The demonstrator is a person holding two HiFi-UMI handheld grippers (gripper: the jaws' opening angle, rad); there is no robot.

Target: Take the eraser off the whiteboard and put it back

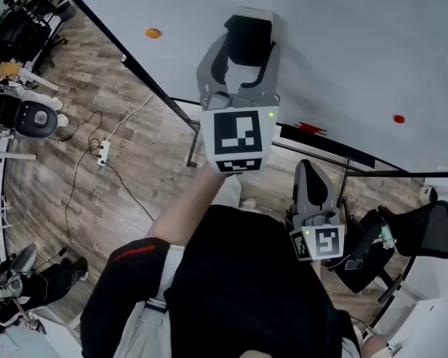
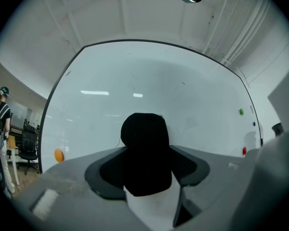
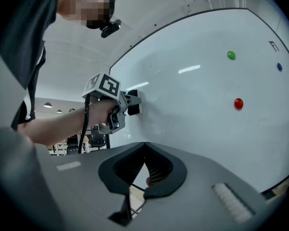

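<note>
Person holds a black eraser to a whiteboard with a handheld gripper

The left gripper (image 1: 250,22) points level at the whiteboard (image 1: 343,43), its jaws spread wide around the eraser (image 1: 248,45), which sits between them and appears to touch the board; the pads look slack beside it rather than squeezing. The right gripper (image 1: 311,181) hangs lower, near the person's body, jaws drawn together on nothing. The risk I see lies in backing away: if the eraser is not seated flat it could slide down or drop to the wooden floor (image 1: 134,162), and a pad brushing its side on the way out could drag it off the board
</note>
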